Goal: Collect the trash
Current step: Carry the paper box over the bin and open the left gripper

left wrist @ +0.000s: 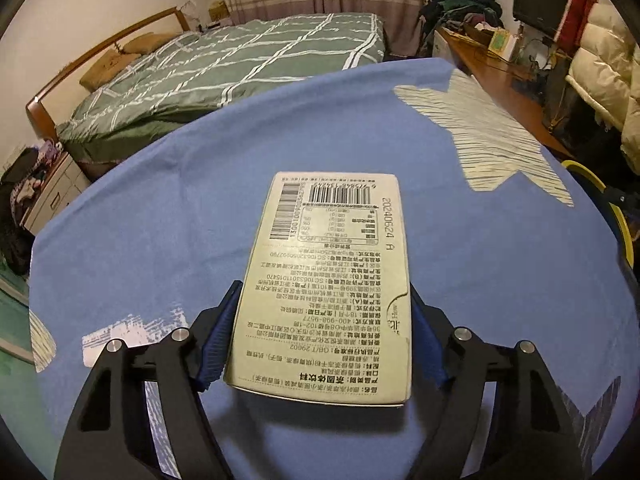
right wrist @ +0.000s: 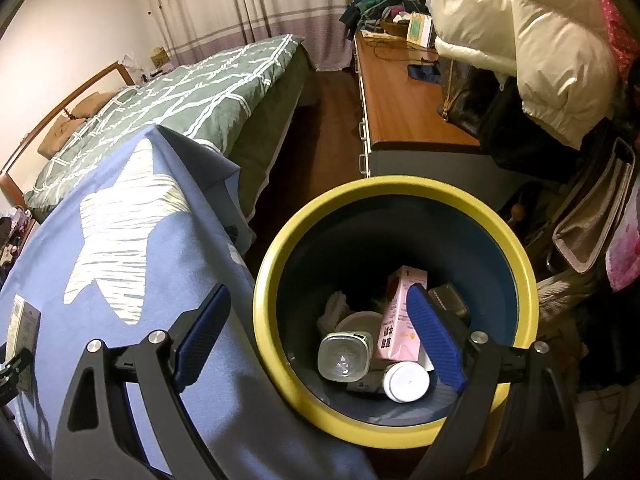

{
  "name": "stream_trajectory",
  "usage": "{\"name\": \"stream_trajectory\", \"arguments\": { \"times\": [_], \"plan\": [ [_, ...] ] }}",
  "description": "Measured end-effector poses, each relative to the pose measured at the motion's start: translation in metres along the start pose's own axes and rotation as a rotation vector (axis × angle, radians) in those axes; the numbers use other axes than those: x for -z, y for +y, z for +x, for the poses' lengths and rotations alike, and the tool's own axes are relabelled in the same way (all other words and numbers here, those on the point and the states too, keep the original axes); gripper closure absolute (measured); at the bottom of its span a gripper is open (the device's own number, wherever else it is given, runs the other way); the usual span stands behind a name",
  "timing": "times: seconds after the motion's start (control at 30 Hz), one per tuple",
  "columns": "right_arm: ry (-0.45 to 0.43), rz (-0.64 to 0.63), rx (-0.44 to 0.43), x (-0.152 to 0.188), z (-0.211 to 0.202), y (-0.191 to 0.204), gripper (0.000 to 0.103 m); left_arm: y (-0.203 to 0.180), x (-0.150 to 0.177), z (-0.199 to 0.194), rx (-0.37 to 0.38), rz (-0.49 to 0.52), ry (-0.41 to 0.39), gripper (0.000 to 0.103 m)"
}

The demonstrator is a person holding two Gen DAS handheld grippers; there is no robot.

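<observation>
A flat pale cardboard box, printed with text and barcodes, lies on the blue star-patterned tablecloth. My left gripper straddles its near half, and both blue pads press on its long edges, so it is shut on the box. The same box shows at the left edge of the right wrist view. My right gripper hangs open and holds nothing, one finger over the cloth and the other over the yellow-rimmed trash bin. In the bin lie a pink carton, a clear bottle and a white-capped bottle.
The bin stands on the floor off the table's right edge. A bed with a green checked cover lies beyond the table. A wooden desk with clutter and a cream puffy coat stand to the right.
</observation>
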State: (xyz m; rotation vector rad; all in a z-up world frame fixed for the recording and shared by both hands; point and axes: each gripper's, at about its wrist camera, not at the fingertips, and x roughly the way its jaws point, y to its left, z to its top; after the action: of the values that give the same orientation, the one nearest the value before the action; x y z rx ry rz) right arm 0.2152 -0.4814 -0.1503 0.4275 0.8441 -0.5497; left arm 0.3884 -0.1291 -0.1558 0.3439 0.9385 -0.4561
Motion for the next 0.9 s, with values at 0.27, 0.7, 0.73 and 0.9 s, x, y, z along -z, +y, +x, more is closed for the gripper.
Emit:
{"name": "stream_trajectory", "arguments": {
  "times": [0.27, 0.7, 0.73, 0.9],
  "plan": [
    [0.006, -0.062, -0.029, 0.007, -0.013, -0.005, 0.018, -0.053, -0.011, -0.043, 0.064, 0.063, -0.075, 0.030],
    [-0.042, -0.041, 0.000, 0.005, -0.046, -0.085, 0.018, -0.227, -0.055, -0.064, 0.261, 0.262, -0.134, 0.030],
    [-0.052, -0.038, 0.004, 0.003, -0.051, -0.094, 0.018, -0.241, -0.058, -0.064, 0.273, 0.277, -0.136, 0.030],
    [-0.079, -0.029, 0.022, 0.000, -0.064, -0.124, 0.018, -0.310, -0.075, -0.054, 0.319, 0.347, -0.128, 0.030]
  ]
}}
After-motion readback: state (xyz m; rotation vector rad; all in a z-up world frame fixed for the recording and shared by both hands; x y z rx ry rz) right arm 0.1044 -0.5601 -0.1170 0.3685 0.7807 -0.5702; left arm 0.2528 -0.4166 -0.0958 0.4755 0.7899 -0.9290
